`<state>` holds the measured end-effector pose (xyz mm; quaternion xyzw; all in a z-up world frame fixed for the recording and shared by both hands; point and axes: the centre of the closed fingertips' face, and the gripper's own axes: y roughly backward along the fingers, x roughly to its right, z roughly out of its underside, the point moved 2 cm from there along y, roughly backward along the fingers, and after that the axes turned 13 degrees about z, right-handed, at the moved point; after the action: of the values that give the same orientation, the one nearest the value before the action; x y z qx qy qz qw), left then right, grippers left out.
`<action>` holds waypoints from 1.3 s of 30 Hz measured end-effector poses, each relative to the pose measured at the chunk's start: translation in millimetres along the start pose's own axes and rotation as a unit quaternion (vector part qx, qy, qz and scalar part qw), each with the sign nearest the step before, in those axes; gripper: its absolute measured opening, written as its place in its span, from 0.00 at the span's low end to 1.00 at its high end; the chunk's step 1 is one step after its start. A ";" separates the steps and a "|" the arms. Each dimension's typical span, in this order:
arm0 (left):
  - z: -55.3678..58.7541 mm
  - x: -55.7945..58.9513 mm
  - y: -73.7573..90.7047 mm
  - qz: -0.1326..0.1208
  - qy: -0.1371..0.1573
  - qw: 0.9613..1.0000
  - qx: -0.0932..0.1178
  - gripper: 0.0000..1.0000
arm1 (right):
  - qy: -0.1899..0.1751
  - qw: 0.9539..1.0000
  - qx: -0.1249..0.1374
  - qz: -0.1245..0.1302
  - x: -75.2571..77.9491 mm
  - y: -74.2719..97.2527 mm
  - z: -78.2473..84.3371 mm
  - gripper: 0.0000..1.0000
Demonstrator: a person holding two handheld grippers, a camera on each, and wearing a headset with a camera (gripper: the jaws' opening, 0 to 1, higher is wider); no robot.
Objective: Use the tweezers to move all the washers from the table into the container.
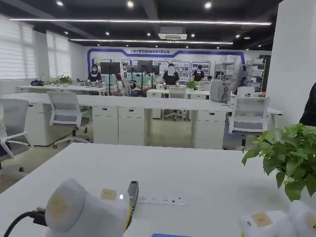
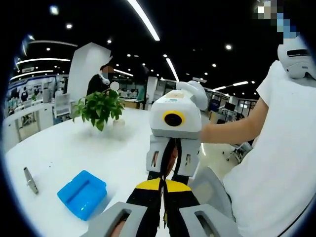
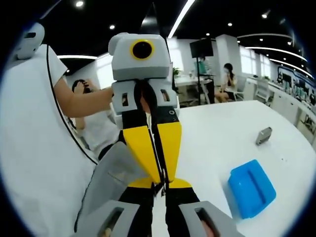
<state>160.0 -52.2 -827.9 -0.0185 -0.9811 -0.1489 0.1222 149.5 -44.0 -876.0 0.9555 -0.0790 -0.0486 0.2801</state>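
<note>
- The left gripper (image 2: 163,183) and the right gripper (image 2: 167,170) meet tip to tip, nose to nose. Each pair of jaws is pressed together, with nothing seen between them.
- A blue container (image 2: 82,193) lies on the white table (image 2: 74,148). It is off to the left of the left jaws and off to the right of the right jaws, apart from both.
- A small metal object (image 2: 30,180) rests on the table past the container, farther from the jaws.
- A potted plant (image 2: 98,109) stands ahead of the left jaws, to the left.
</note>
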 end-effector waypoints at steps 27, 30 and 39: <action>-20.0 5.9 16.1 0.003 -0.018 1.000 0.018 0.00 | -0.025 1.000 0.005 0.001 3.4 -4.1 21.7 0.13; -23.1 9.6 18.6 0.005 -0.023 1.000 0.017 0.00 | -0.025 1.000 0.005 0.000 3.8 -4.8 23.5 0.12; -6.5 5.6 29.5 -0.022 -0.018 0.999 -0.019 0.00 | 0.005 1.000 -0.009 0.029 13.6 -4.2 31.8 0.06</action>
<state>158.2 -26.0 -812.1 -0.0020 -0.9802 -0.1702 0.1008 159.0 -59.7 -905.6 0.9504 -0.1050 -0.0367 0.2906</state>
